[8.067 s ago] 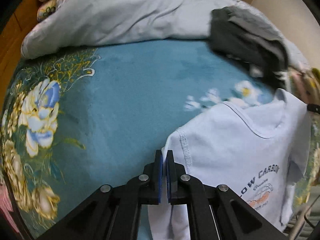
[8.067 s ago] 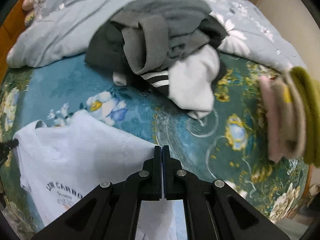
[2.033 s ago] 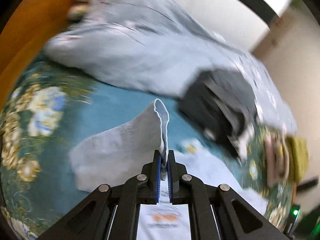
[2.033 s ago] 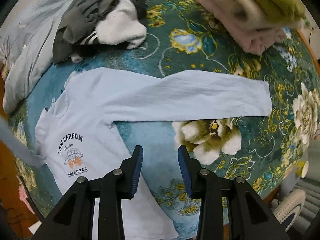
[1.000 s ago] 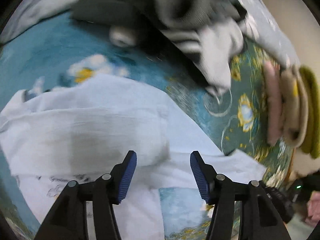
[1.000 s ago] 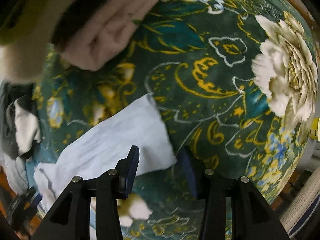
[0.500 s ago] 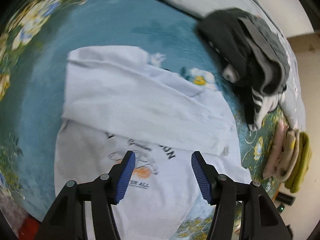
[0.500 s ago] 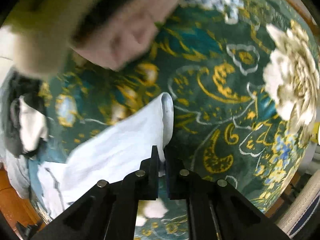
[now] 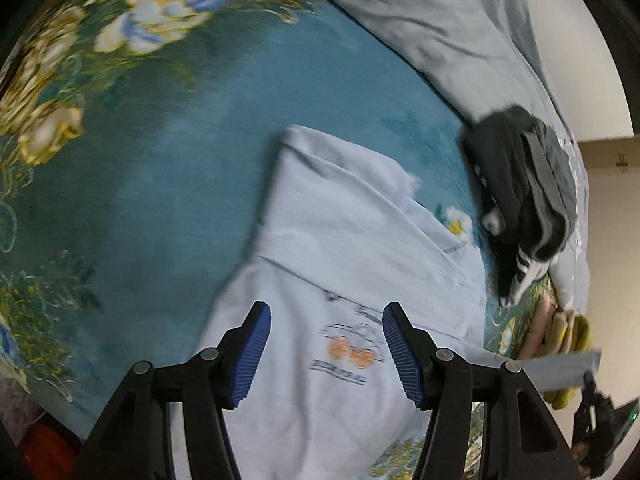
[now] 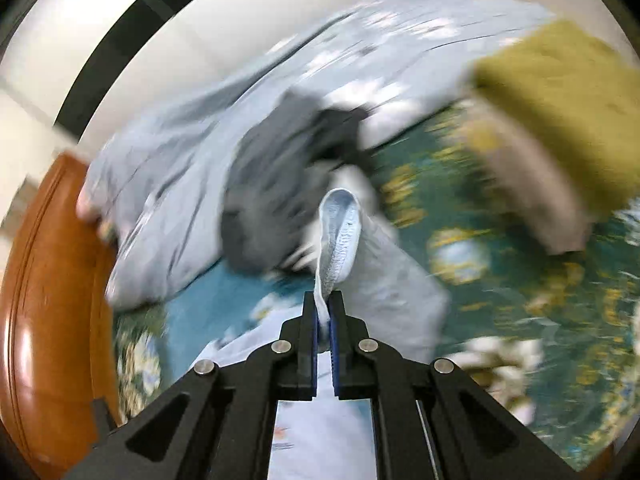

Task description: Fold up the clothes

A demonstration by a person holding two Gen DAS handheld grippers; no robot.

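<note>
A pale blue long-sleeved shirt with a printed chest logo lies on the teal floral blanket, one sleeve folded across its chest. My left gripper hovers open above the logo, holding nothing. In the right wrist view my right gripper is shut on the cuff of the shirt's other sleeve, which stands lifted above the blanket. That raised sleeve also shows at the right edge of the left wrist view.
A heap of dark grey and striped clothes lies beyond the shirt. A grey quilt covers the far side. Folded pink, beige and olive clothes are stacked at the right. A wooden bed frame borders the left.
My right gripper has lifted the sleeve cuff off the blanket and swung it toward the shirt body. My left gripper, open, has drifted slightly over the shirt.
</note>
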